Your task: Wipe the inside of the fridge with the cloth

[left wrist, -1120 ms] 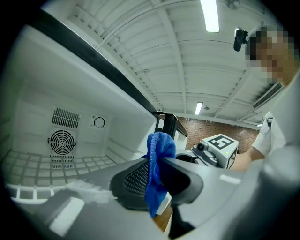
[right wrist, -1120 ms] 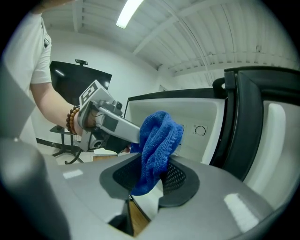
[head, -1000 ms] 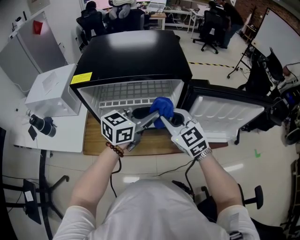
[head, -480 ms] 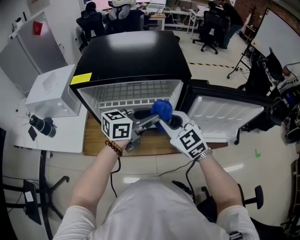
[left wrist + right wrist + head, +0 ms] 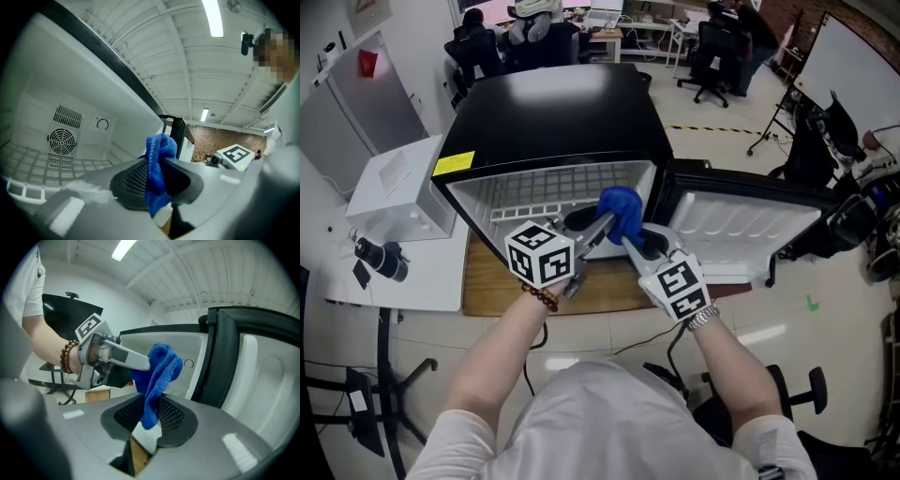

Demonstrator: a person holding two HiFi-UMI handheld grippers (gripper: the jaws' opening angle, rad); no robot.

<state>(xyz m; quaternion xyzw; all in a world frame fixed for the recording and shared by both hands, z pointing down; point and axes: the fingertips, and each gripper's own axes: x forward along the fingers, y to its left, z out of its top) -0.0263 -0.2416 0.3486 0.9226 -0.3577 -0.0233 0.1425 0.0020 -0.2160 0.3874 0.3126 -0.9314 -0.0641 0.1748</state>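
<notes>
And here's the change of grip: the left gripper point(image 5: 602, 225) has just been closing its jaws, and the blue cloth point(image 5: 621, 206) is pinched narrow between its pads. The right gripper point(image 5: 628, 242) has just been opening, though the cloth's tail hangs between its pads and seems to touch both. It looks like a handover to the left, or a re-grip for a firmer hold.

Place has hardly shifted from a second ago. The cloth is in the air at the mouth of the fridge point(image 5: 553, 112), toward the right side of the opening by the door point(image 5: 741, 230). It touches no wall, so I judge the wiping not yet begun.

The left gripper view looks past the cloth into the cabinet, to the fan grille point(image 5: 61, 139) on the back wall and the wire shelf point(image 5: 28, 161). The right gripper view shows none of that. It gives the door's black seal point(image 5: 220, 357) and the left gripper's finger lying across the cloth. Only the head view shows the fridge sitting on its wooden board point(image 5: 483, 281).
</notes>
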